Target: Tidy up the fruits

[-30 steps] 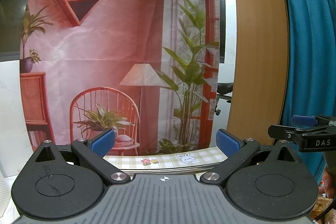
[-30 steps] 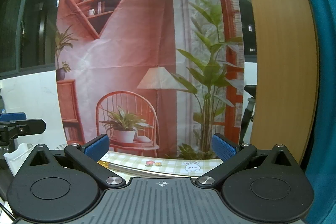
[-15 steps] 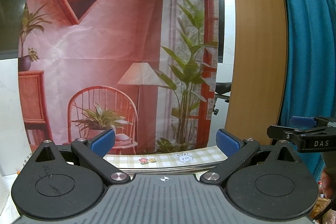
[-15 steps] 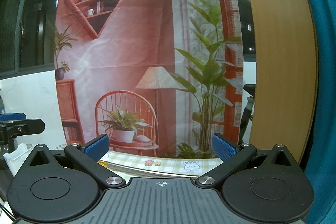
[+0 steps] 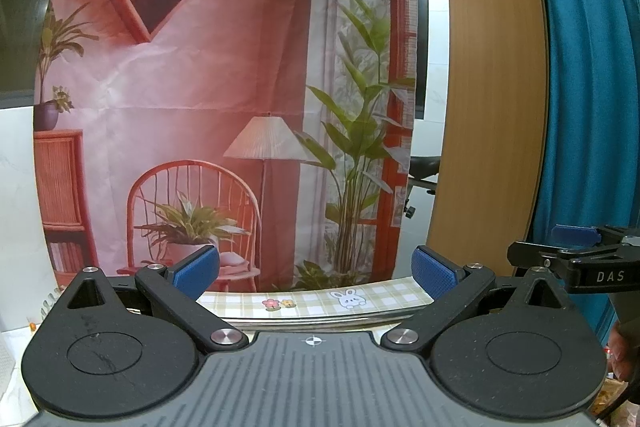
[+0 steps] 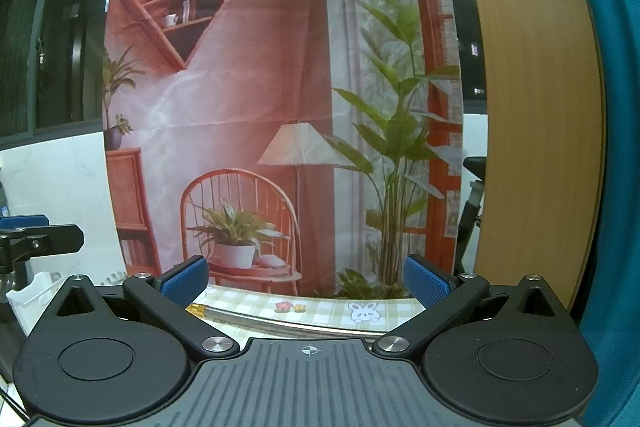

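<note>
No fruit shows in either view. My left gripper (image 5: pixel 316 269) is open, its blue pads wide apart with nothing between them, pointing level at a printed backdrop (image 5: pixel 224 99). My right gripper (image 6: pixel 306 279) is open and empty too, aimed at the same backdrop (image 6: pixel 280 99). Only the far strip of a checked tablecloth (image 5: pixel 320 301) with flower and rabbit prints shows beyond the left fingers; the tablecloth (image 6: pixel 320 309) appears likewise in the right wrist view. The right gripper's side shows at the left wrist view's right edge (image 5: pixel 576 259), and the left gripper (image 6: pixel 36 239) at the right wrist view's left edge.
A white slotted basket (image 6: pixel 34 293) stands at the left of the table. A wooden panel (image 5: pixel 488 107) and a teal curtain (image 5: pixel 588 87) rise on the right. A person's hand (image 5: pixel 620 355) holds the right gripper. A yellow-tipped flat edge (image 6: pixel 198 309) lies along the cloth.
Both views have drifted slightly, the backdrop shifting a little left in the left wrist view. Both grippers stay open and empty.
</note>
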